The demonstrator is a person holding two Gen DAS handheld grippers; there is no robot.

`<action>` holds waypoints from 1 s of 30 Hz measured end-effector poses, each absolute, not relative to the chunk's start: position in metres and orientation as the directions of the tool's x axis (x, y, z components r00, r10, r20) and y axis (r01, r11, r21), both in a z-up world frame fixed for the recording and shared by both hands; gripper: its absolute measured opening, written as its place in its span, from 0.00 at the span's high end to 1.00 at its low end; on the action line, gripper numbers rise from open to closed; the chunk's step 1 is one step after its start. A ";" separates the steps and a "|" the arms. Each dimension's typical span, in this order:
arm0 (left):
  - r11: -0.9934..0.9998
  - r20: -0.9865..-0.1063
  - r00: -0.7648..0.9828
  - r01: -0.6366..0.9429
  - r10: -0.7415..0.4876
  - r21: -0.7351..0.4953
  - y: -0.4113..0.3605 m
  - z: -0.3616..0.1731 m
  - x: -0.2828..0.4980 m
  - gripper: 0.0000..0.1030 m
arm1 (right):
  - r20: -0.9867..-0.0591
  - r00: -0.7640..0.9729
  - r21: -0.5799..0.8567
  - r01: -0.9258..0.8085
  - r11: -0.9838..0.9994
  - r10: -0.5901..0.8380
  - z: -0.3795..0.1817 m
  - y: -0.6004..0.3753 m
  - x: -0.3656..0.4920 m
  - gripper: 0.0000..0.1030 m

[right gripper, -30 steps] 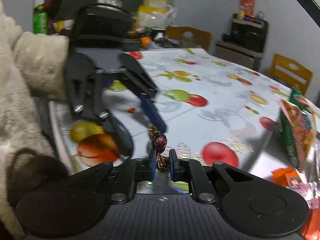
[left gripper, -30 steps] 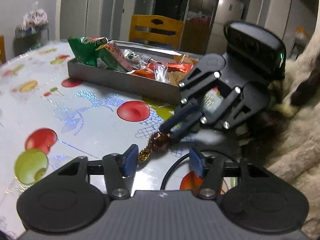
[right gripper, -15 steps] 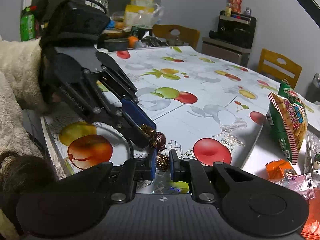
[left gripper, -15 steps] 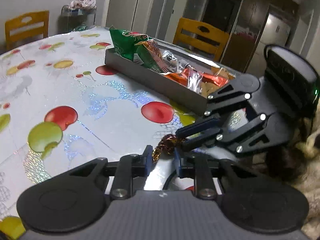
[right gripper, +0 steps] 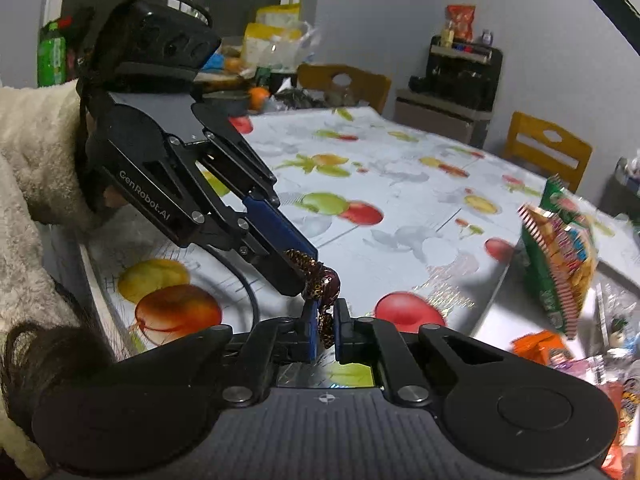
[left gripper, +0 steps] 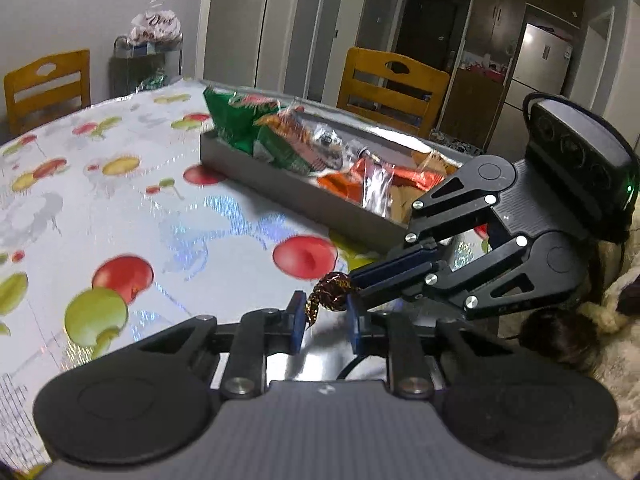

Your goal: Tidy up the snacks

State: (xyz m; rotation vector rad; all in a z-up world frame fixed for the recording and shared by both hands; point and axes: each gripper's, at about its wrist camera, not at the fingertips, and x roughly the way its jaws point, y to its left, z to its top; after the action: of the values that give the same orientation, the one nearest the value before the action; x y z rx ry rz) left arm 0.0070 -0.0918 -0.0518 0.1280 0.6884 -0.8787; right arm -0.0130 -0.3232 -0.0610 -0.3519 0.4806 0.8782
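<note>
Foil-wrapped candy [right gripper: 322,284] held between 2 grippers above the fruit-print tablecloth [left gripper: 120,184].
The right gripper [right gripper: 324,334] is clamped on 1 twisted end; the left gripper [left gripper: 323,320] has its jaws slightly apart around the other, contact unclear. Behind the candy, the grey tray [left gripper: 280,184] holds snack packets with unreadable print; "GenRobot.AI" shows on the left gripper.

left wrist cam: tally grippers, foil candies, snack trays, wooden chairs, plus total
Grippers: 2 (left gripper, right gripper)
Foil-wrapped candy: 1
Snack tray: 1
Wooden chairs: 2
Total: 6
</note>
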 end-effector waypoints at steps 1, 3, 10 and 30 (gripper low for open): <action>0.641 -0.599 0.441 0.750 -0.669 -0.164 -0.093 -0.048 0.007 0.83 | -0.531 0.546 -0.100 -0.799 0.592 0.648 -0.058 -0.325 -0.013 0.91; 0.632 -0.589 0.446 0.761 -0.674 -0.146 -0.097 -0.040 0.006 0.83 | -0.514 0.568 -0.115 -0.788 0.604 0.643 -0.053 -0.330 -0.015 0.92; 0.563 -0.559 0.427 0.822 -0.710 -0.087 -0.128 -0.010 0.011 0.85 | -0.442 0.638 -0.139 -0.743 0.655 0.630 -0.032 -0.353 -0.022 0.96; 0.745 -0.621 0.559 0.664 -0.550 -0.062 -0.078 -0.039 0.026 0.61 | -0.570 0.632 -0.050 -0.664 0.746 0.525 -0.051 -0.292 0.027 0.62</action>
State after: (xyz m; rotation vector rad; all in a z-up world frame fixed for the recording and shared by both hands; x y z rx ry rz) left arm 0.0259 -0.0784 -0.0389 0.1870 0.6631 -0.7210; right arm 0.0269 -0.2917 -0.0511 -0.2670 0.5612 0.6897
